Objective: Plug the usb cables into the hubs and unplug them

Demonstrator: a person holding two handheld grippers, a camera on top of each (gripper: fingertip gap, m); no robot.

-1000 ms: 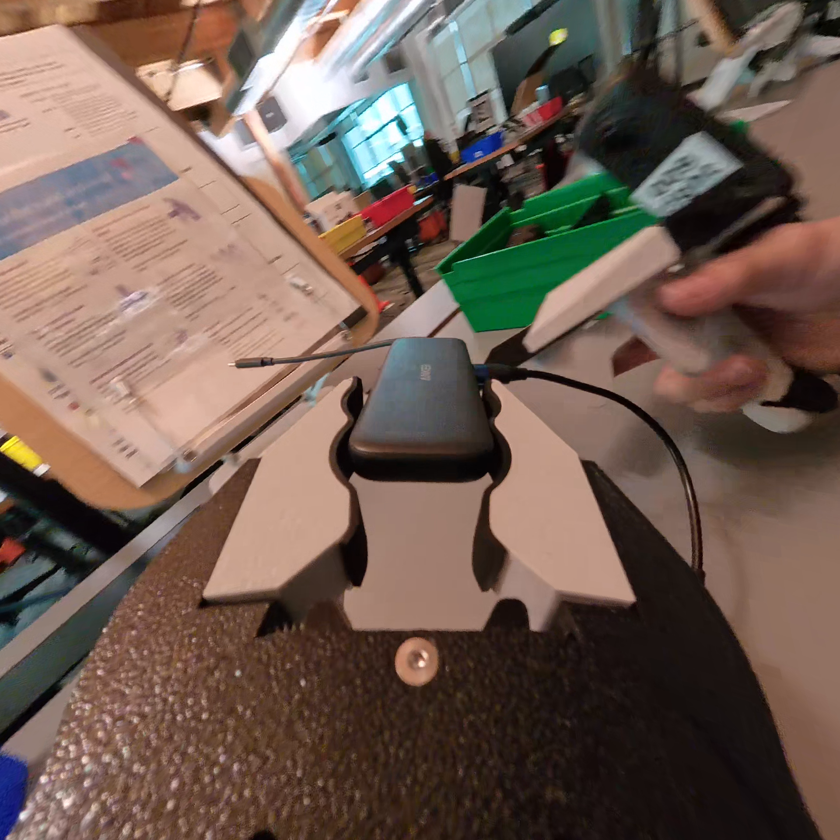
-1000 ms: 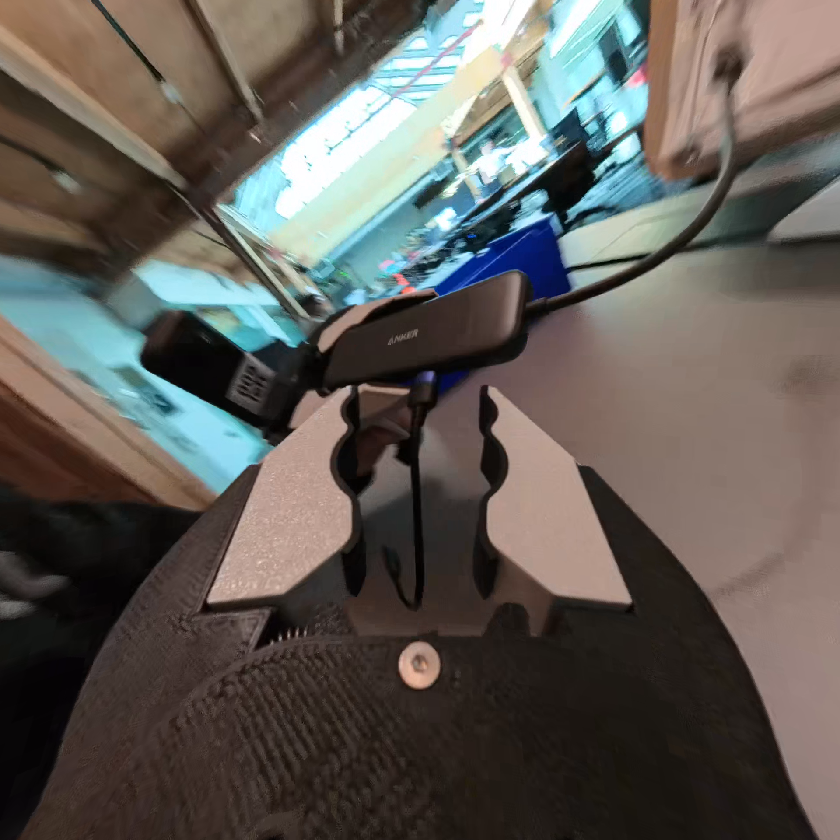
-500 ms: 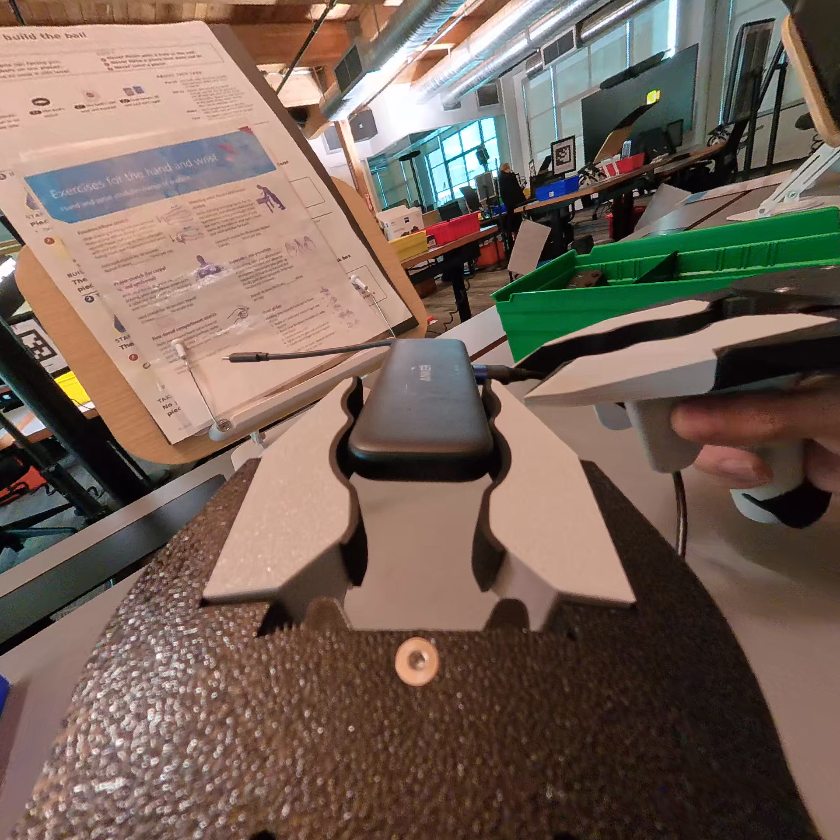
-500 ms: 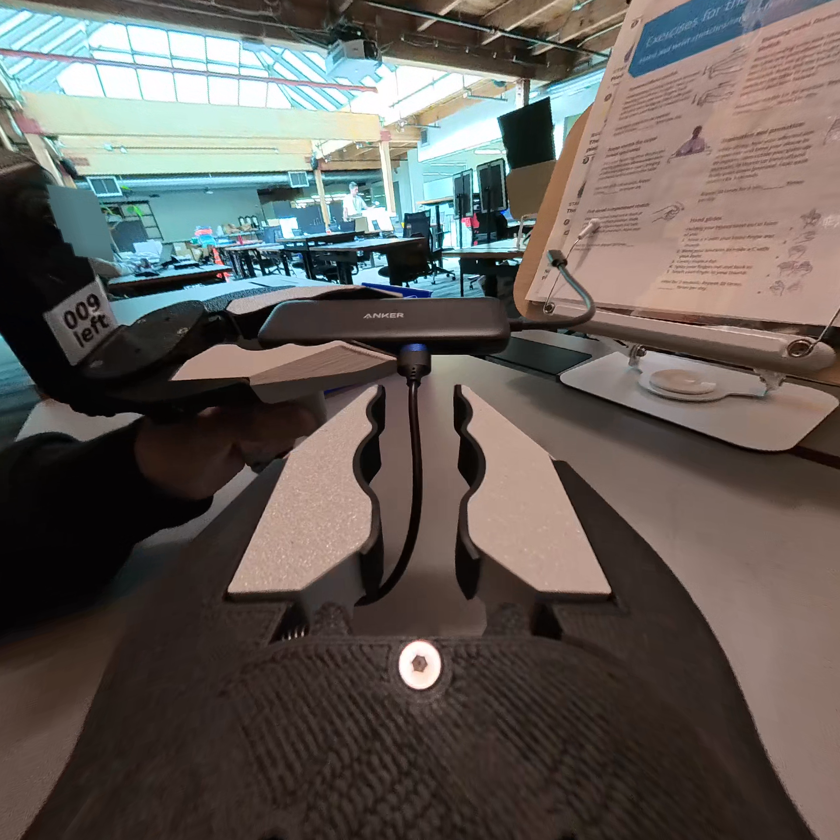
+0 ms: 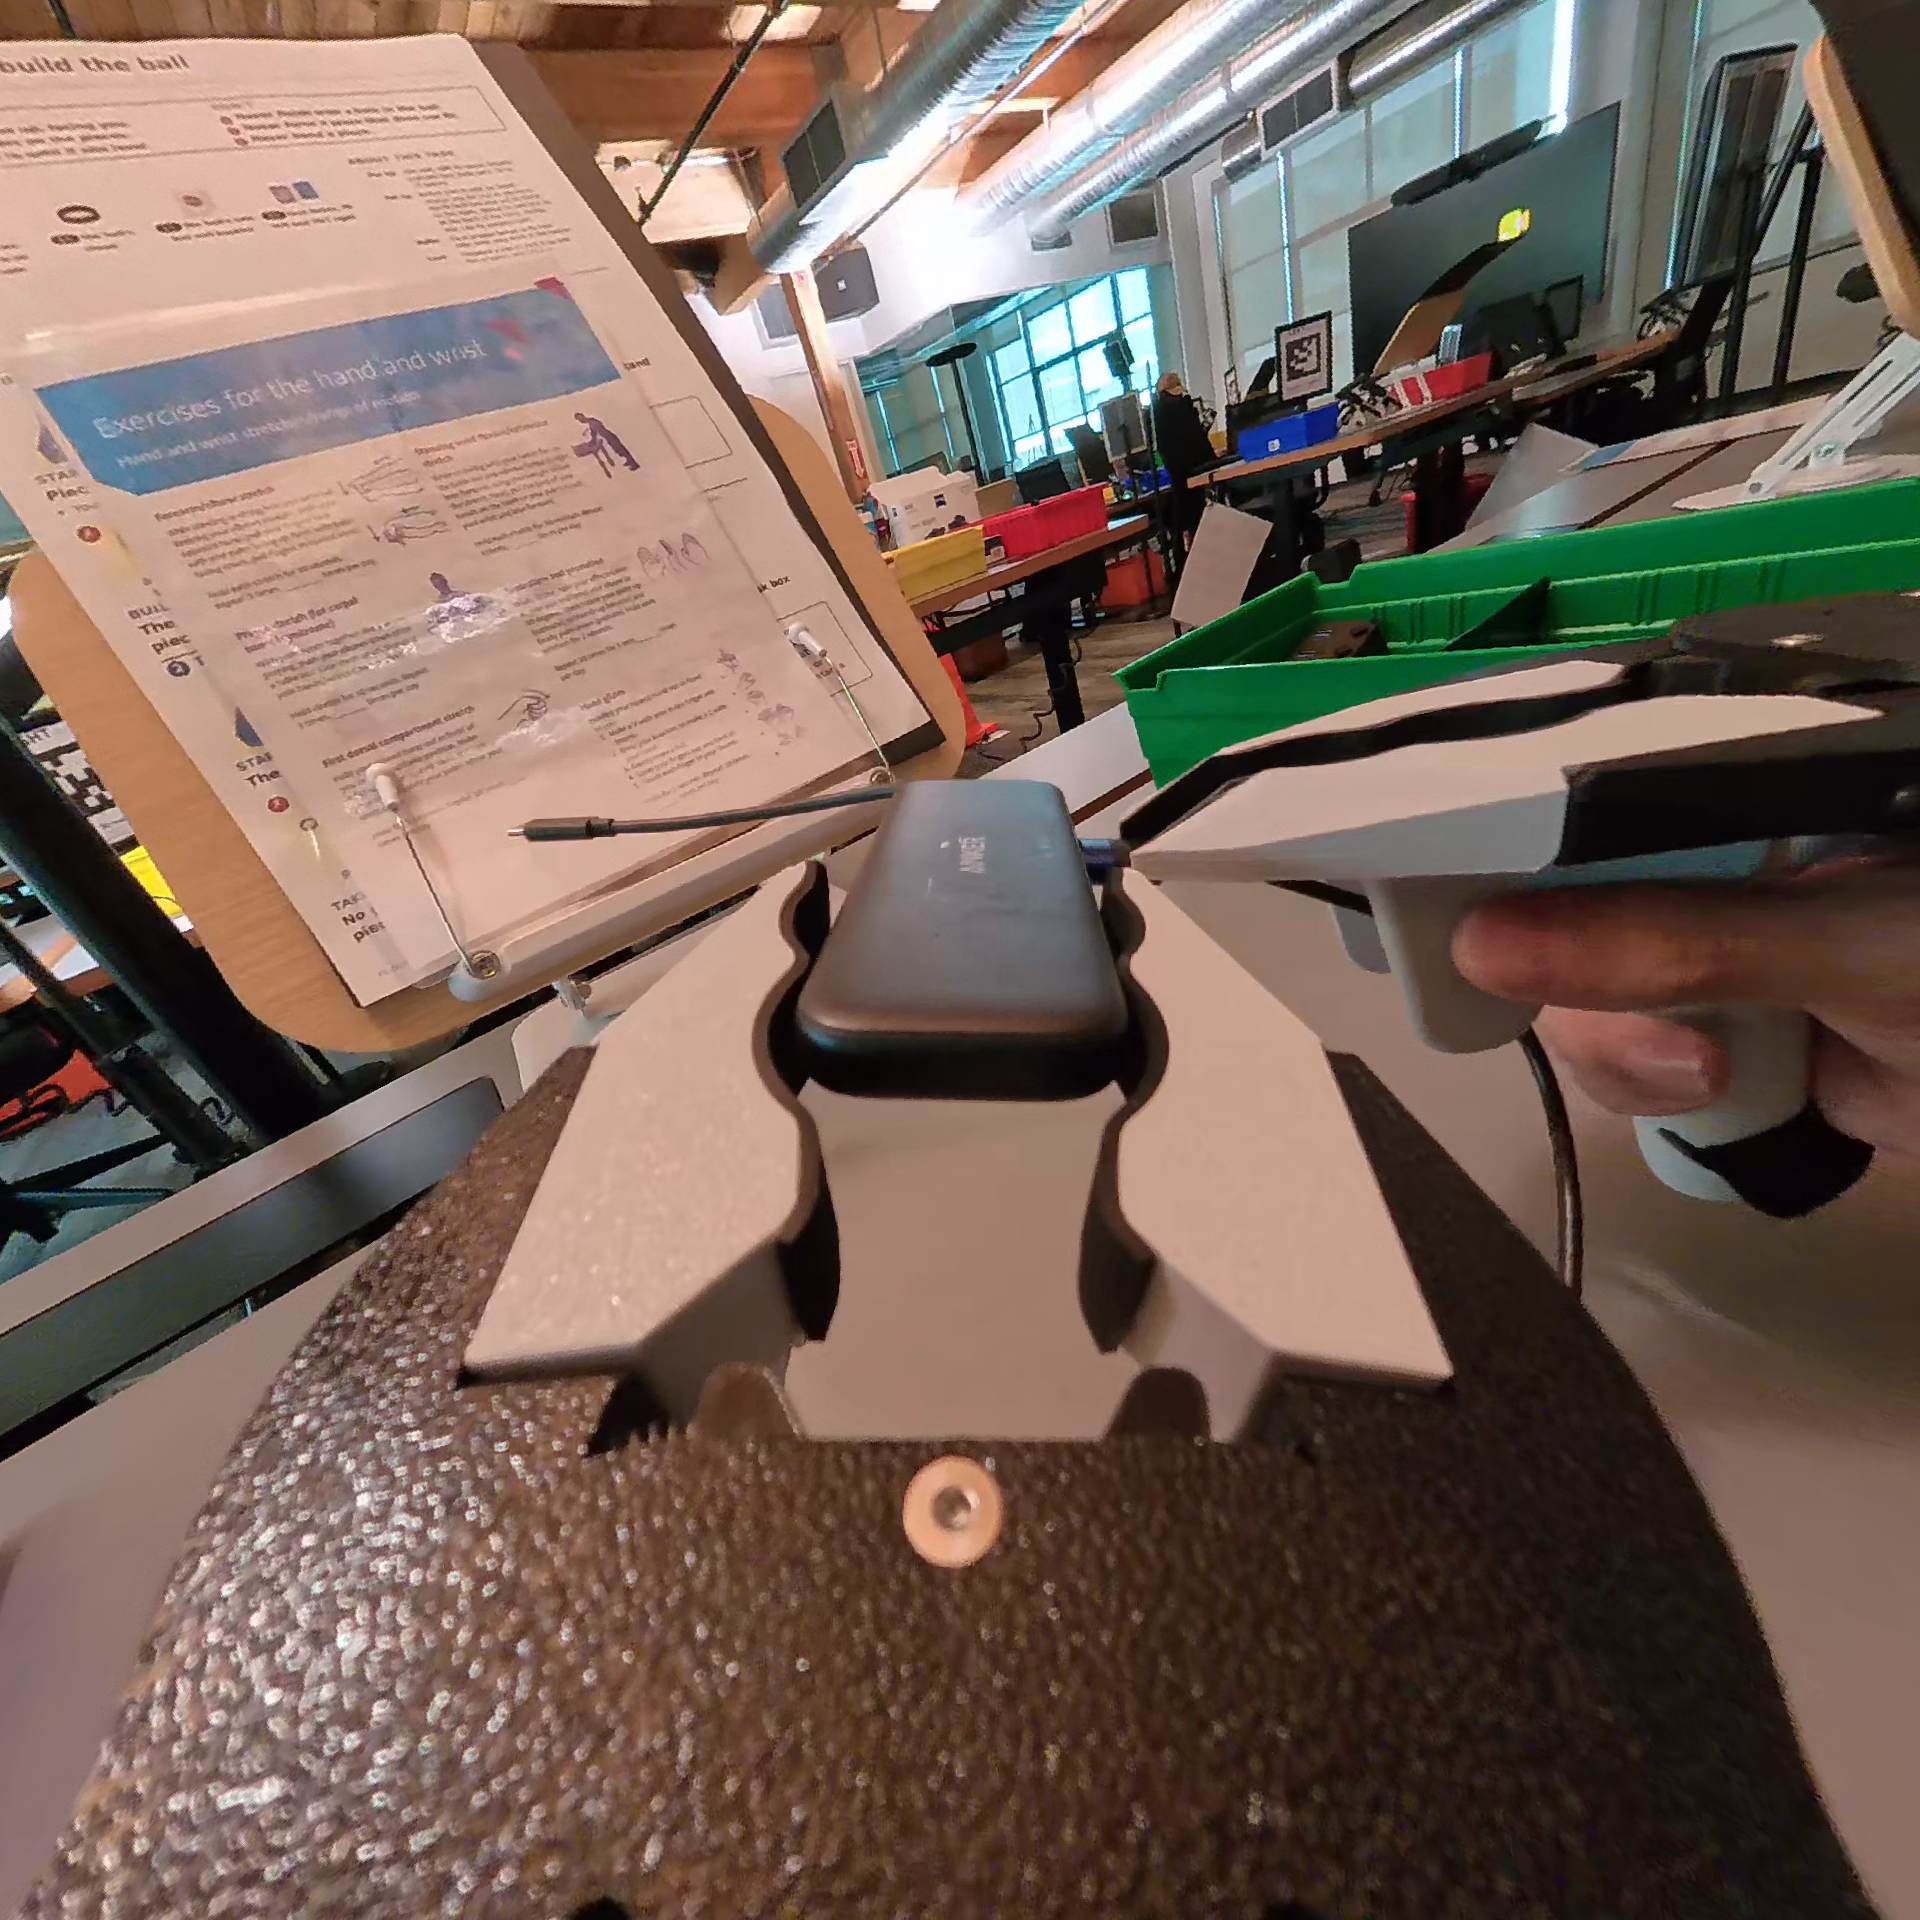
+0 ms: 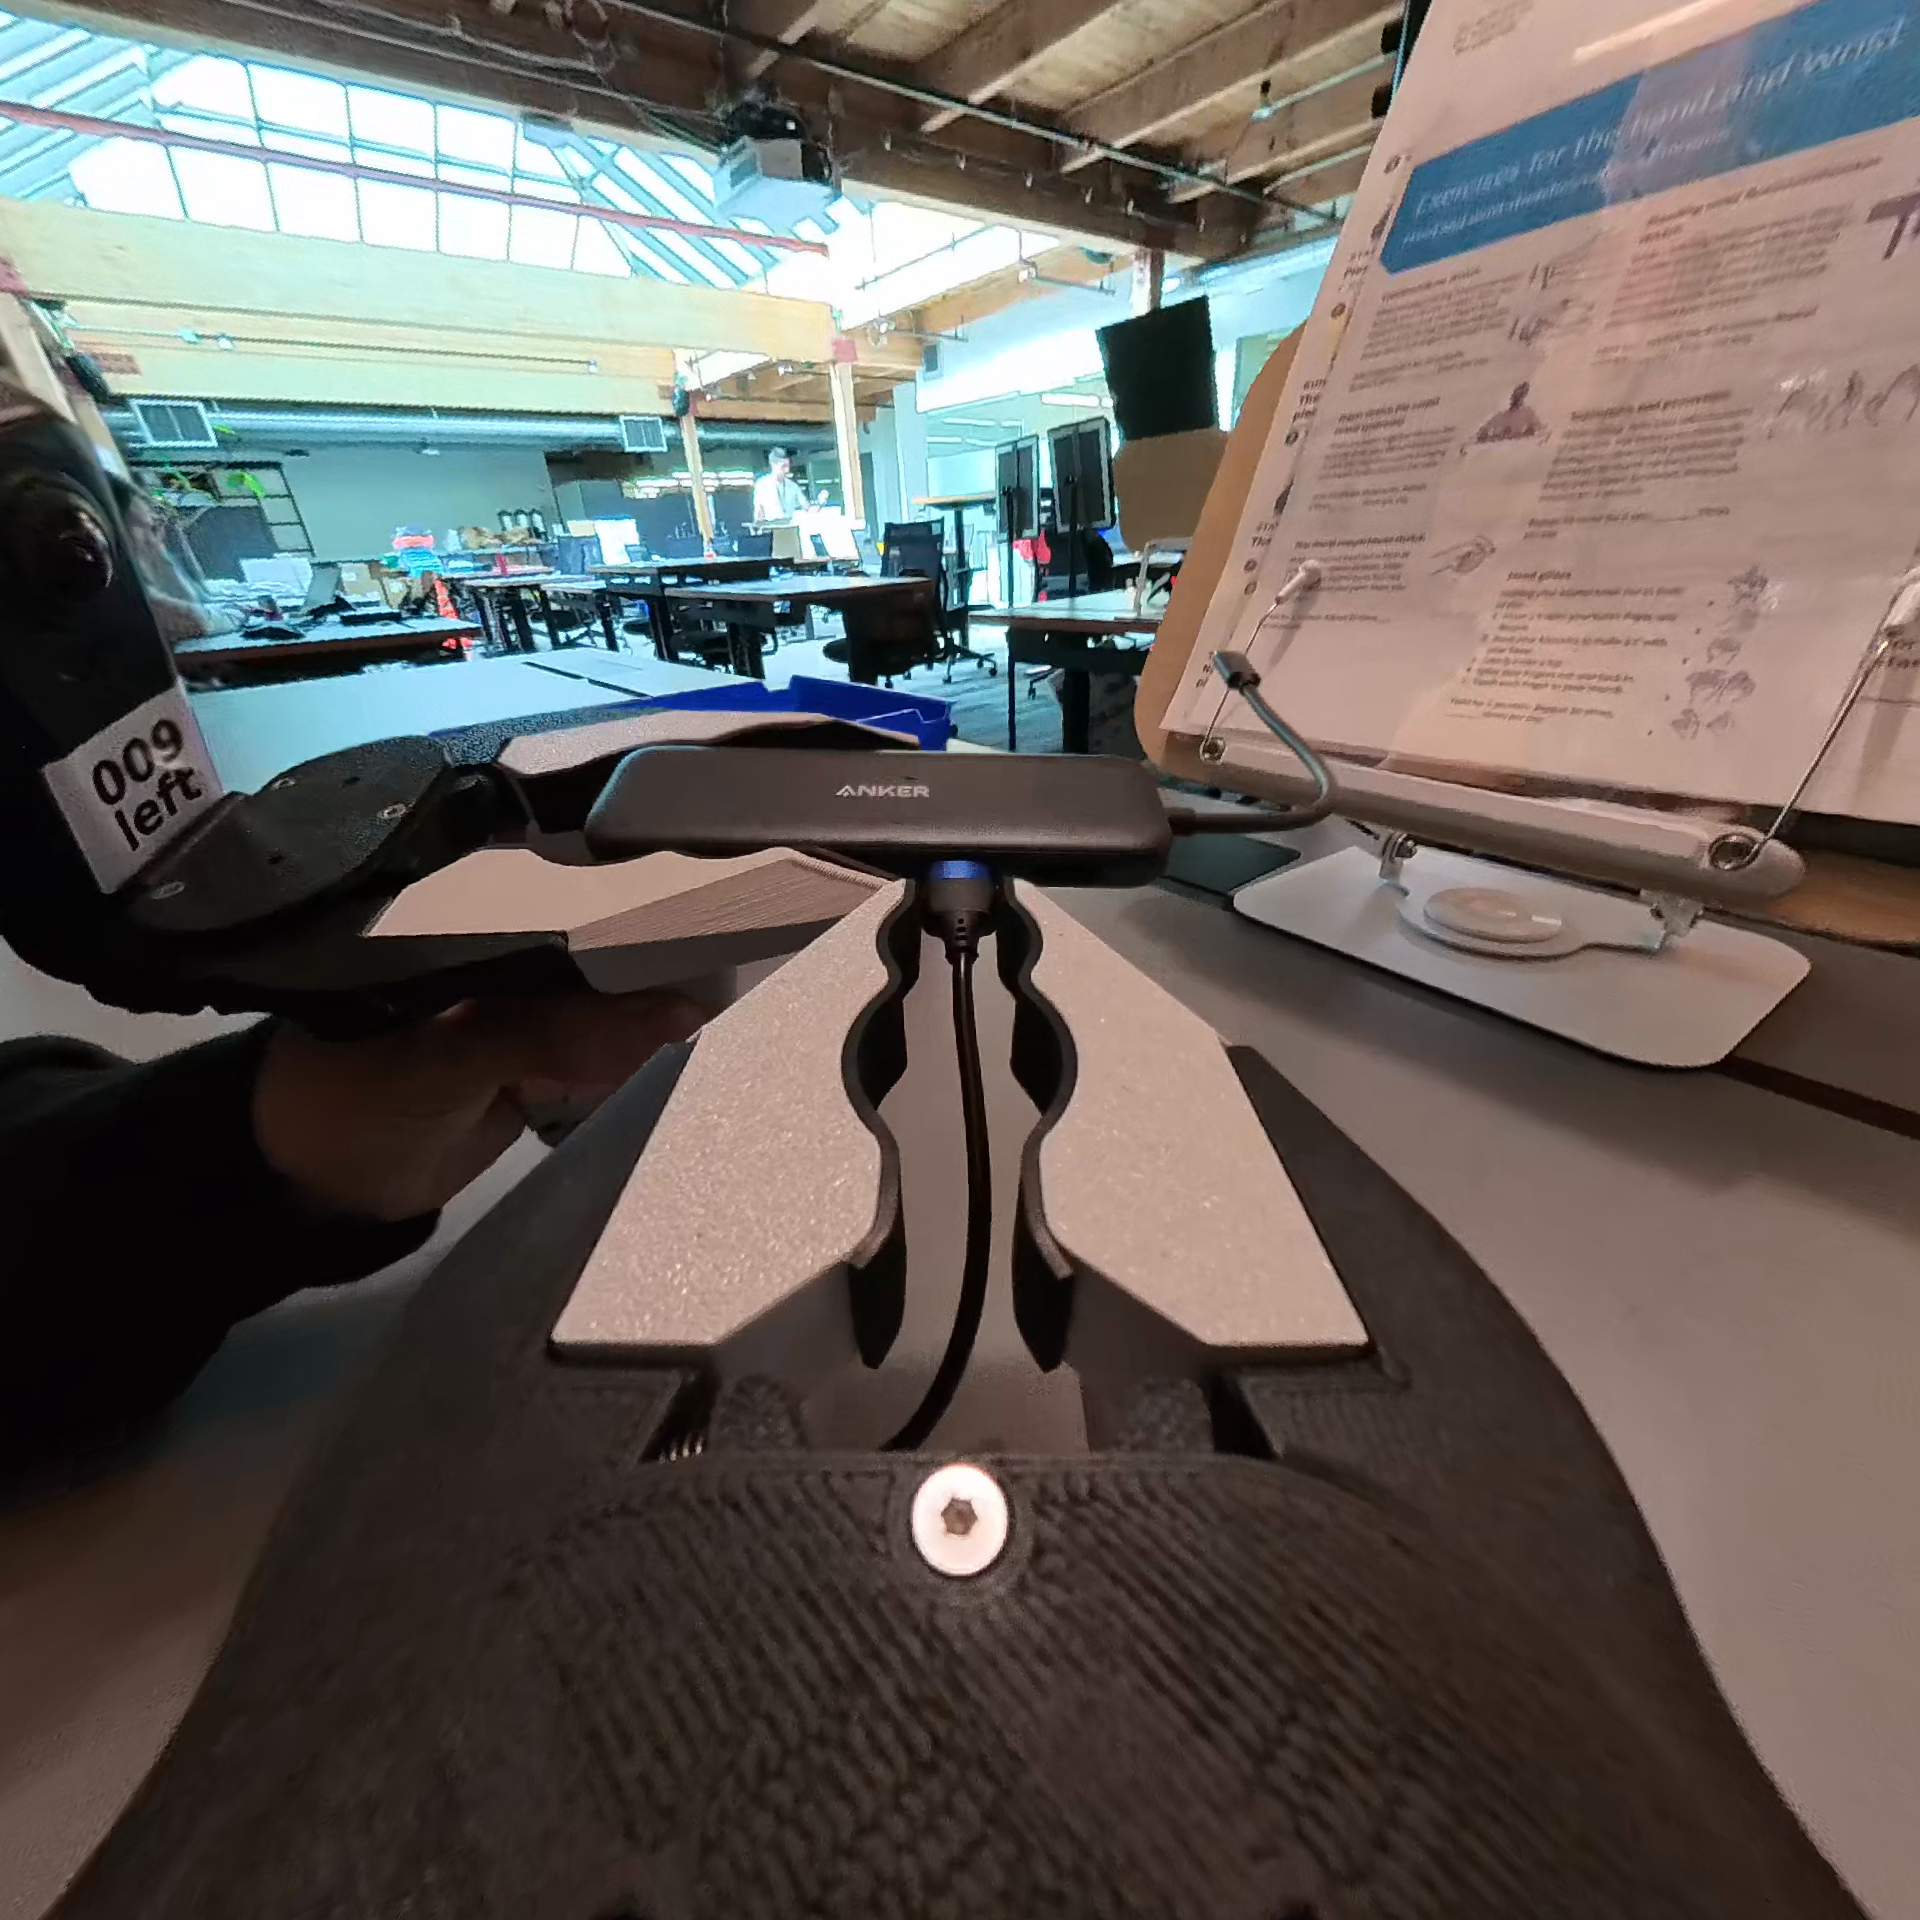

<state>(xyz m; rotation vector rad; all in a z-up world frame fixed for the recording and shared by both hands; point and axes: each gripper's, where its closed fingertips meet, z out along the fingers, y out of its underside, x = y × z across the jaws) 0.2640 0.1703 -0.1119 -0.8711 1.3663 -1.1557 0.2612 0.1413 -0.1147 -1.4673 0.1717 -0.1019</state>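
1. Clearly, the left gripper [image 5: 961, 935] pinches the dark USB hub [image 5: 966, 914] above the desk [image 6: 1558, 1299].
2. Right gripper [image 6: 961, 914] jaws clamp the blue-collared USB plug [image 6: 958, 883] seated in the hub's side; its black cable [image 6: 971, 1143] trails back.

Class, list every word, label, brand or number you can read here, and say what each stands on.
I won't copy wording; these carry it.
Hub: pale brand mark on top.
White sticker on the left gripper: short black print.
Sheets on the stand: blue heading, small blurred paragraphs.
Square marker far back: pattern only.
Plug: none seen.
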